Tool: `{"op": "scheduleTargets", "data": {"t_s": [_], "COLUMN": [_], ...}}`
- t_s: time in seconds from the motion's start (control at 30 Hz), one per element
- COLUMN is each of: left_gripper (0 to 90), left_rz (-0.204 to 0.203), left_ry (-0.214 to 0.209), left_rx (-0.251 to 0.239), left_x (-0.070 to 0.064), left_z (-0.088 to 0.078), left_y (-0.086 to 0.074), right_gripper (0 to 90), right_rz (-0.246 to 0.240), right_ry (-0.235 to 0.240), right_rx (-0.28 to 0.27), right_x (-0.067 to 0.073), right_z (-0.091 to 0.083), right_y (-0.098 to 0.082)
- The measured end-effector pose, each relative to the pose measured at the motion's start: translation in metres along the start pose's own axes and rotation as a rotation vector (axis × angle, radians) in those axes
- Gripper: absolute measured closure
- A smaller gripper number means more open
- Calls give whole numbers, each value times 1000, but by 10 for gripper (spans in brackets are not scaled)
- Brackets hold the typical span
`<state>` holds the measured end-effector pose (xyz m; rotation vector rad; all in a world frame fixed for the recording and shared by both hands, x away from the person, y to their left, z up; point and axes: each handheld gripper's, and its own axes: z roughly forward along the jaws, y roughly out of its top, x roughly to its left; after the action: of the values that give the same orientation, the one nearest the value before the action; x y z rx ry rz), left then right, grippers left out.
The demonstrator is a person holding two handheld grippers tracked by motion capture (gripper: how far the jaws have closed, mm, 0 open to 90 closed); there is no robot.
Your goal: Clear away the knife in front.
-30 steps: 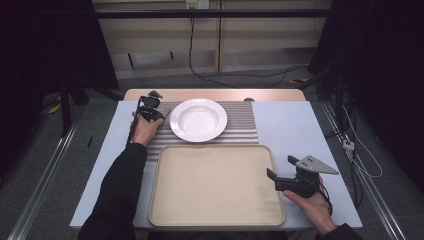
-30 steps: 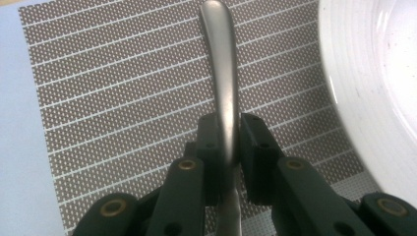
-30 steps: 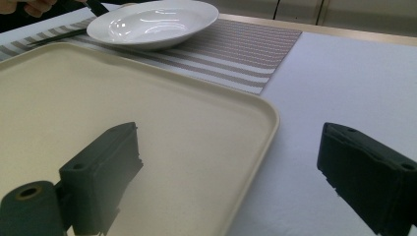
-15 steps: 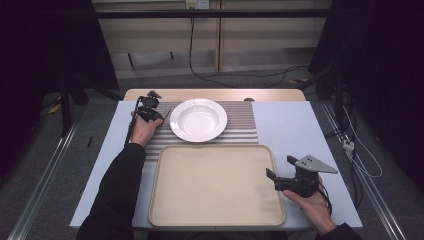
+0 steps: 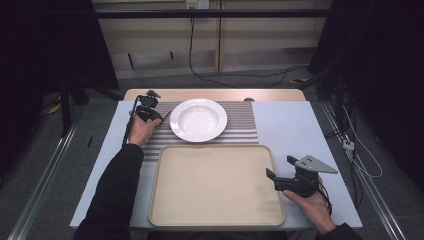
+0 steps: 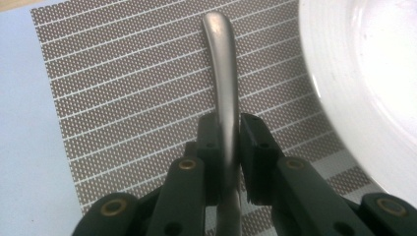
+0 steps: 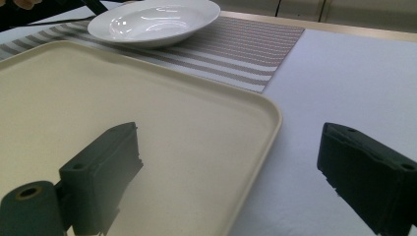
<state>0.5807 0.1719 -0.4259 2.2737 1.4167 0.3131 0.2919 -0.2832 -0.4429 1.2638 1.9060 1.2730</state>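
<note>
At the near right edge of the tray point(image 5: 216, 186), my right gripper point(image 7: 231, 169) stood wide and empty astride its rim, with bare table to its right. Farther off, my left gripper point(image 6: 229, 142) pinched a metal utensil handle point(image 6: 223, 73) over the striped mat point(image 6: 123, 83); its smooth curve could have slipped or swung into the white plate point(image 6: 369, 73) just beside it.

We see the tray point(image 5: 215, 185) at the near edge of the tabletop point(image 5: 295, 125), with the placemat point(image 5: 240, 125) just behind it and the plate point(image 5: 198, 119) on that placemat. Left of the plate, the left gripper point(image 5: 159, 116) holds a utensil handle point(image 6: 223, 73) over the placemat (the right gripper point(image 5: 280, 172) sits over the tray's right edge).
</note>
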Motion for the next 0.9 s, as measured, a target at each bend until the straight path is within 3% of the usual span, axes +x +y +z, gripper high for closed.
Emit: {"op": "scheduleTargets", "data": {"t_s": [0.47, 0.9], "left_gripper": [802, 802], "left_rz": [-4, 25], "left_ry": [-1, -20], "left_rx": [-26, -69], "left_x": [4, 0], "left_z": [-12, -32], "left_y": [-3, -8], "right_gripper": [87, 87], "right_rz": [-1, -3], "right_ry": [1, 0], "right_rx": [4, 3], "right_x": [0, 0], "right_z": [0, 0], "right_y": [0, 0]}}
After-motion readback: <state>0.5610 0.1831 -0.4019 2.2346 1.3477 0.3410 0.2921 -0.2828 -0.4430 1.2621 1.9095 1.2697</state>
